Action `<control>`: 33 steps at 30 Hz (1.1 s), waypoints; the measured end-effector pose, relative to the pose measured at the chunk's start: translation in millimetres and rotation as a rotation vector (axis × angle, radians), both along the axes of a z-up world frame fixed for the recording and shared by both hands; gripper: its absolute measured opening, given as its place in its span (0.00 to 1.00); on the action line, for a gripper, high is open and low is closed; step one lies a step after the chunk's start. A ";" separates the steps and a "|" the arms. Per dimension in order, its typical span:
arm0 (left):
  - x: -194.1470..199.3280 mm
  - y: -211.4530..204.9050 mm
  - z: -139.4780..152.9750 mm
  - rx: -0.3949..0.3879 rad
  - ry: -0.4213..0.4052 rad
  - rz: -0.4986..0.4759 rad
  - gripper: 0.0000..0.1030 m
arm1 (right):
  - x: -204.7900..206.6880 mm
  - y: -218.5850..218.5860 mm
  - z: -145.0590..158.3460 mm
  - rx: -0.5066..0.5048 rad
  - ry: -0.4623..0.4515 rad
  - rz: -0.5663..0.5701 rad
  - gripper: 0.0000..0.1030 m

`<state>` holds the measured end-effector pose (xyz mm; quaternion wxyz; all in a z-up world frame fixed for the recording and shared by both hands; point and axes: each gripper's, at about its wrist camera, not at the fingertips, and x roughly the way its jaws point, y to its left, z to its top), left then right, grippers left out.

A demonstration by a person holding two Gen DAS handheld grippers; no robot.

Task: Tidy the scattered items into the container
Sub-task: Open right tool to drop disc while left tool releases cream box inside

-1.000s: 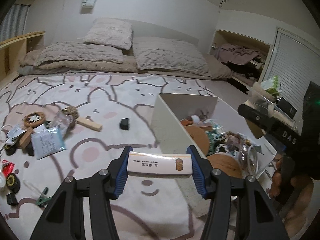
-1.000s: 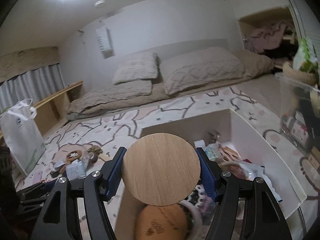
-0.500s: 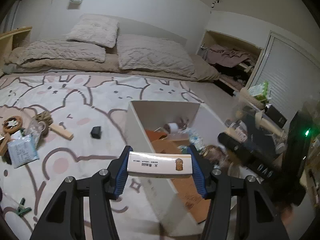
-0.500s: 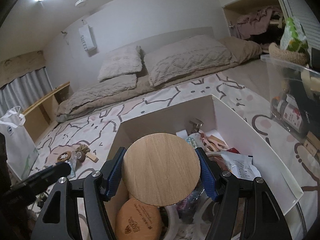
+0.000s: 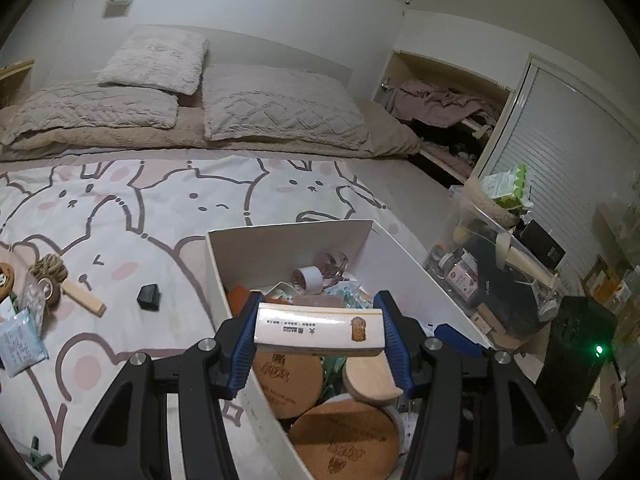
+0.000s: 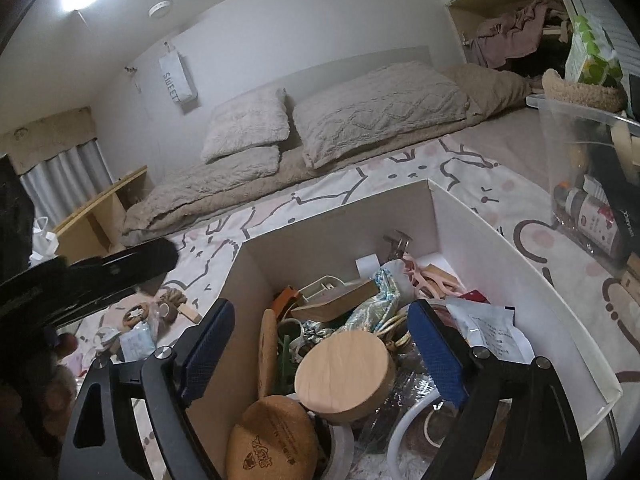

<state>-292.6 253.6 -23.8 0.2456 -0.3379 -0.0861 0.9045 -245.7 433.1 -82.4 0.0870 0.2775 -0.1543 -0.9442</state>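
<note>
- Left gripper (image 5: 320,338) clamps a white matchbox (image 5: 318,327), now above the white box (image 5: 288,240) on the bed (image 5: 160,200); a second ago it hung short of it.
- Right gripper (image 6: 320,350) gapes wide; the wooden disc (image 6: 344,376) it held earlier lies in the box.
- Only the left view shows the black clip (image 5: 149,297) on the bedspread.
</note>
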 end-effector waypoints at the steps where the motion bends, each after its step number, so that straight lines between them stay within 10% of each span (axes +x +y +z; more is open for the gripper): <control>1: -3.3 3.4 -0.2 -0.002 -0.004 -0.003 0.54 | 0.5 1.7 -0.7 -0.002 -0.003 0.001 0.86; 29: -103.7 59.8 -41.8 -0.091 -0.167 0.035 0.54 | 1.6 38.1 -16.3 -0.102 -0.043 -0.026 0.86; 33: -109.2 58.5 -41.8 -0.091 -0.160 0.056 0.97 | 0.8 38.2 -17.9 -0.100 -0.045 -0.024 0.86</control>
